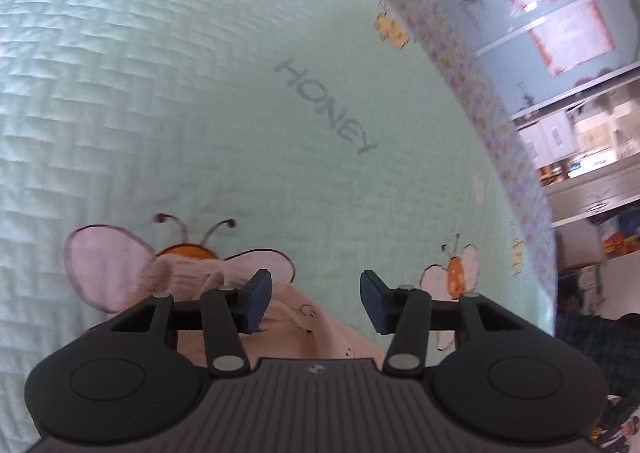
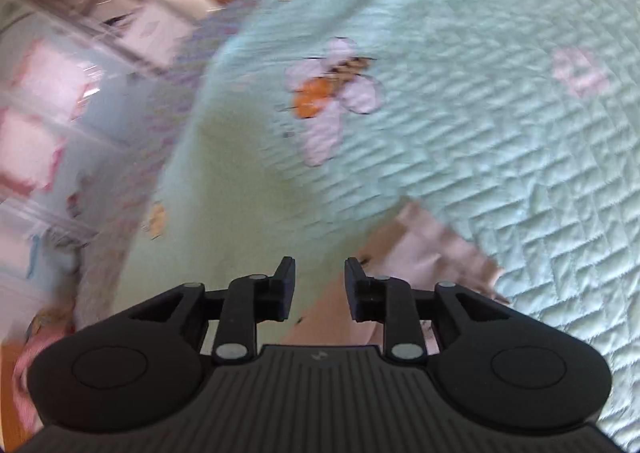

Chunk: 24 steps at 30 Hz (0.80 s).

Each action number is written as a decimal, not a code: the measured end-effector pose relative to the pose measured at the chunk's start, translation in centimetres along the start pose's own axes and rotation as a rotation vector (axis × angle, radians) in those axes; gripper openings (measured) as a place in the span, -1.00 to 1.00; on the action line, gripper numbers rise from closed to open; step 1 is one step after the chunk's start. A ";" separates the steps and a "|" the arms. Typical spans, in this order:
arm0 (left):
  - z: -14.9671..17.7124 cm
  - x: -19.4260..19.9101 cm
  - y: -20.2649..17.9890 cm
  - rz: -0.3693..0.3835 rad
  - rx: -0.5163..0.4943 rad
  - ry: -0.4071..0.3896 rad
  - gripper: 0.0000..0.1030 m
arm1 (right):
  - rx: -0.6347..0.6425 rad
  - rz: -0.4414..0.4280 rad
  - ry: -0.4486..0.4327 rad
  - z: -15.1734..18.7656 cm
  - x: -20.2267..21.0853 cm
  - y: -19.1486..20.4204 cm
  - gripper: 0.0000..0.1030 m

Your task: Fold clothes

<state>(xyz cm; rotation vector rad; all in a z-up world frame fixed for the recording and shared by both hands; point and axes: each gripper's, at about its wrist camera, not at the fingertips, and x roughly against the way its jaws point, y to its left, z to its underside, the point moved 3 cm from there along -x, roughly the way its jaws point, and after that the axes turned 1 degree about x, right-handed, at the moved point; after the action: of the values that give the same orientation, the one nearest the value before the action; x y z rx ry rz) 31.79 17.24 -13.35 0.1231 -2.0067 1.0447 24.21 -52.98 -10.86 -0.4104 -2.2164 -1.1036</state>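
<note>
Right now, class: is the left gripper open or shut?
Open. The left gripper shows a clear gap between its blue pads, with nothing between them; the pink garment lies below on the green quilt.

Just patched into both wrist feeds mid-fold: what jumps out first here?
The mint quilted bedspread fills both views, printed with "HONEY" at centre and a big pink-winged bee lower left. A pale pink garment lies crumpled right under the open left gripper. The open right gripper hangs over more pink cloth in a motion-blurred view.
</note>
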 end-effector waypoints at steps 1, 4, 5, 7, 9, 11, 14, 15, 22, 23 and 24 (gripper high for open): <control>0.6 1.0 0.3 0.018 -0.022 -0.007 0.00 | 0.103 -0.044 -0.003 1.4 1.1 0.9 -0.31; 4.2 3.7 0.0 0.006 -0.195 -0.019 0.00 | 0.453 -0.157 -0.012 6.3 4.2 4.0 -0.21; 5.8 4.5 -0.5 -0.018 -0.299 -0.030 0.00 | 0.631 -0.159 -0.020 8.8 4.8 5.5 -0.21; 9.1 5.8 -2.1 -0.073 -0.547 -0.056 -0.01 | 0.993 -0.140 -0.046 14.0 5.7 8.4 -0.21; 12.2 6.9 -3.8 -0.109 -0.801 -0.107 -0.01 | 1.329 -0.100 -0.082 18.8 5.7 10.3 -0.21; 14.7 7.6 -5.5 -0.116 -1.060 -0.167 0.00 | 1.619 -0.070 -0.108 22.6 5.1 11.3 -0.21; 15.9 7.3 -7.3 -0.112 -1.263 -0.186 0.00 | 1.771 -0.078 -0.086 24.1 4.0 12.0 -0.21; 15.6 6.8 -7.8 -0.105 -1.279 -0.179 0.00 | 1.774 -0.091 -0.065 23.9 3.6 12.1 -0.21; 15.5 3.9 -9.2 -0.051 -1.267 -0.112 0.00 | 1.795 -0.141 0.110 23.4 0.2 12.2 -0.26; 16.0 3.7 -8.9 -0.043 -1.258 -0.101 0.00 | 1.799 -0.144 0.137 23.4 -0.3 12.2 -0.47; 16.5 3.5 -8.7 -0.037 -1.251 -0.091 0.00 | 1.808 -0.151 0.163 23.4 -0.6 12.2 -0.64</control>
<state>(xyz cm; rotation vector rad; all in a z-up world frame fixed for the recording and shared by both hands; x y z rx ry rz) 22.78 0.88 -10.17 -0.4589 -2.3653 -0.3651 21.83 -26.97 -14.60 0.6052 -2.1576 0.9630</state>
